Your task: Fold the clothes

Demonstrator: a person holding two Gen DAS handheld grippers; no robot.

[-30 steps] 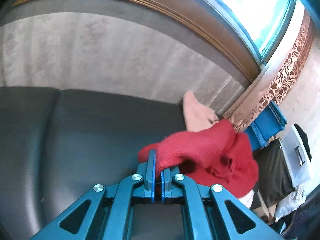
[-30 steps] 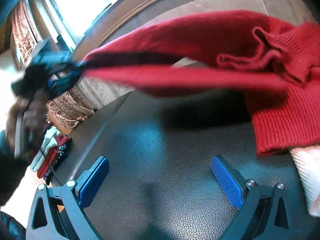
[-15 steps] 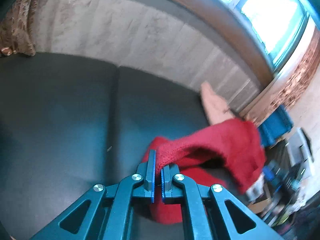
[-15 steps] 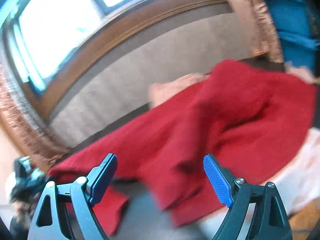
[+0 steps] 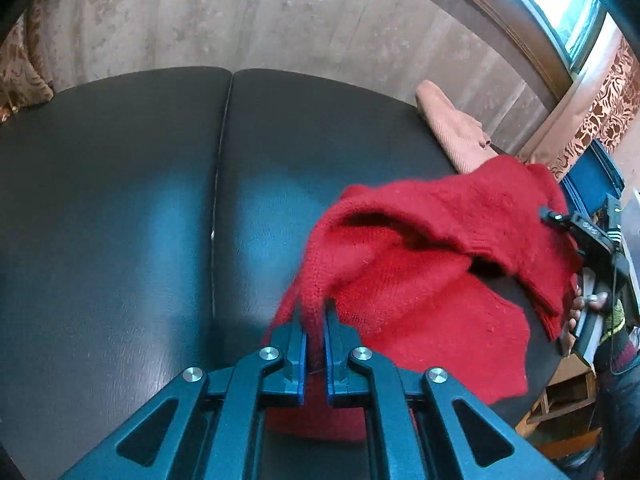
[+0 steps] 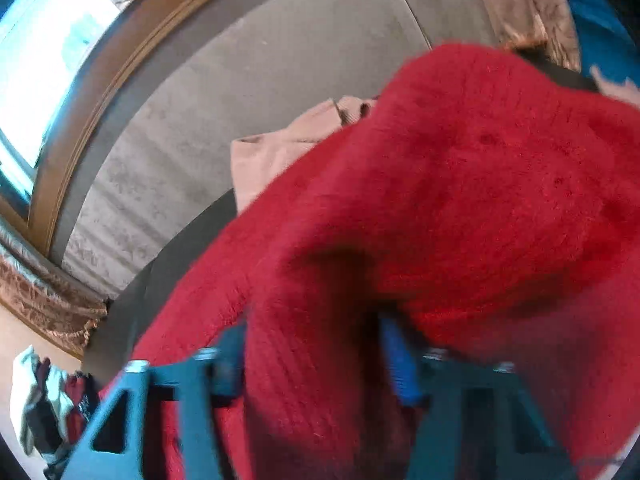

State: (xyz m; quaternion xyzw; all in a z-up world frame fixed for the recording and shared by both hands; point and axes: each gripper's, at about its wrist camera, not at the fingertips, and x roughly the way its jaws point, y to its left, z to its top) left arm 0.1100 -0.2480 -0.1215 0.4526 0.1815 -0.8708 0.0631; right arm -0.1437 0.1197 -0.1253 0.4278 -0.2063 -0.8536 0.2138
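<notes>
Jaws of the left gripper [image 5: 315, 334] stay clenched on a pinch of the red sweater [image 5: 420, 276], now lowered onto the black table [image 5: 120, 220]. A second ago the right gripper [image 6: 316, 360] hung wide apart from the knit; now its jaws are closing around a thick fold at five o'clock, readying a two-handed spread.
</notes>
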